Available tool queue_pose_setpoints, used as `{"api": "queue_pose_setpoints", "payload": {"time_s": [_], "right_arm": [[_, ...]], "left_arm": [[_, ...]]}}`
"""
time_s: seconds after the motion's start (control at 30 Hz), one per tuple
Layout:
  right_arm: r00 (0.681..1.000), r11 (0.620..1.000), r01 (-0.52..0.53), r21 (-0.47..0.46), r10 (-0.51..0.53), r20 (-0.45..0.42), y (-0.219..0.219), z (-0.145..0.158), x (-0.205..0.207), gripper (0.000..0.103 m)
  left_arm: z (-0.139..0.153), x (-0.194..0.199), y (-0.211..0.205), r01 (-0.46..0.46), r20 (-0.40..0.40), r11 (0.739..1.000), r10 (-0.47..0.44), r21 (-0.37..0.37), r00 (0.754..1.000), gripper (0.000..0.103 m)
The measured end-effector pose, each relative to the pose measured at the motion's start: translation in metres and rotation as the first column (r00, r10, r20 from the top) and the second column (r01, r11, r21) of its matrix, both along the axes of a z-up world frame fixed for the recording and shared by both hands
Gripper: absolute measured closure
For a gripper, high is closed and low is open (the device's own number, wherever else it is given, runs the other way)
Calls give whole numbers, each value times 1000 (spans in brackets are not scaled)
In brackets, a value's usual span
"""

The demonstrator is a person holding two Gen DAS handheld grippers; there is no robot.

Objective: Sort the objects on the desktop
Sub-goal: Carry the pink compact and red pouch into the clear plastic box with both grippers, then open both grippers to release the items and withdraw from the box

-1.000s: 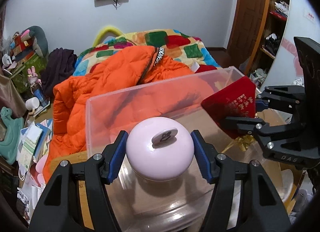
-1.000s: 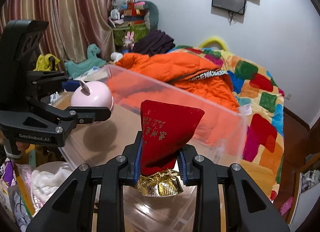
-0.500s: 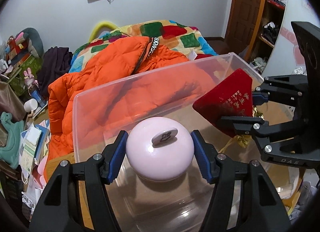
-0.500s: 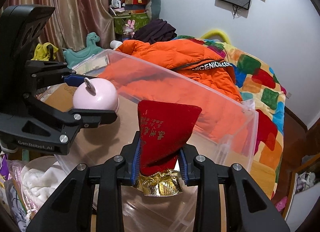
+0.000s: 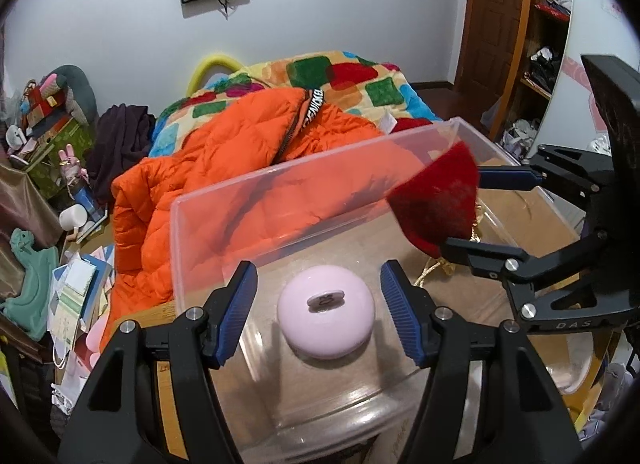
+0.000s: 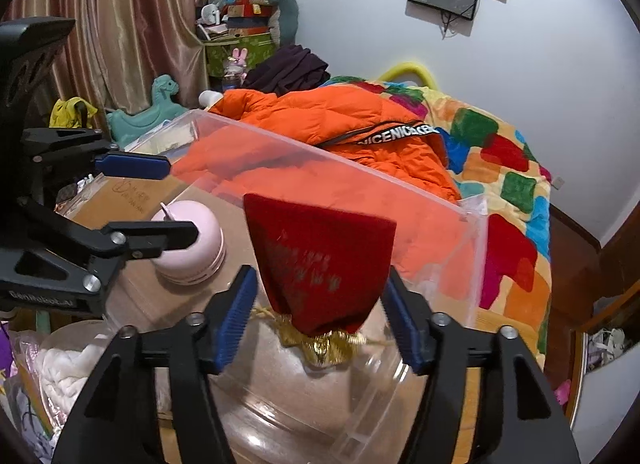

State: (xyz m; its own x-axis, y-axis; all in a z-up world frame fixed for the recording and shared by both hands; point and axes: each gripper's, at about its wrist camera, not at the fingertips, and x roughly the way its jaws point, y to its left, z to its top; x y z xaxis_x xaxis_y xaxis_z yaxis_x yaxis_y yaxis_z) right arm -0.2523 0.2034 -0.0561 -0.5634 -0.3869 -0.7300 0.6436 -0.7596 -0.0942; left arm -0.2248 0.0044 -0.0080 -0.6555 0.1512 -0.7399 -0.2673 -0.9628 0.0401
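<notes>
A clear plastic bin (image 5: 280, 172) (image 6: 360, 173) lies under both grippers. A round pink object (image 5: 326, 328) (image 6: 200, 248) with a small grey tab on top rests on the bin's floor. My left gripper (image 5: 318, 280) (image 6: 182, 198) hangs open above it, with gaps between the blue pads and the object. My right gripper (image 6: 319, 278) (image 5: 462, 213) has its jaws opening. Between them is a red velvet pouch (image 6: 320, 248) (image 5: 436, 204) with gold lettering and a gold tassel, blurred and clear of both pads.
An orange padded jacket (image 5: 240, 152) and a patchwork quilt (image 6: 500, 168) cover the bed behind the bin. Papers, toys and a teal dinosaur (image 5: 28, 268) crowd the left. A white cloth (image 6: 68, 364) lies near the bin's front corner. A wooden door (image 5: 496, 24) stands at the right.
The pink object has left the left pads and dropped to the bin floor. The right jaws have spread off the red pouch, which is slipping down.
</notes>
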Motion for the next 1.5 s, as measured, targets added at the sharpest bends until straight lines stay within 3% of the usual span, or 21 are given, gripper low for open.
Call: {"api": "queue_pose_setpoints", "payload": {"time_s": [0.27, 0.4, 0.7, 0.93, 1.17, 1.5], "right_arm": [[998, 998, 60, -29, -60, -17, 20, 17, 8, 33], [994, 995, 91, -43, -93, -56, 29, 32, 18, 23], [974, 989, 121, -89, -135, -179, 46, 73, 63, 21], [960, 983, 131, -131, -159, -232, 63, 92, 99, 20], [955, 971, 160, -177, -198, -221, 82, 89, 127, 20], [961, 968, 194, -161, -220, -170, 89, 49, 155, 20]], "left_arm": [[17, 18, -3, -9, -49, 1000, 10, 11, 999, 29], [29, 31, -6, -17, -85, 1000, 18, 18, 996, 23], [67, 78, -21, -68, -208, 997, 75, 40, 975, 10], [79, 121, -35, -106, -278, 993, 113, 41, 954, 7], [66, 154, -57, -145, -260, 985, 165, 93, 952, 6], [8, 183, -73, -205, -163, 976, 215, 78, 963, 6]]}}
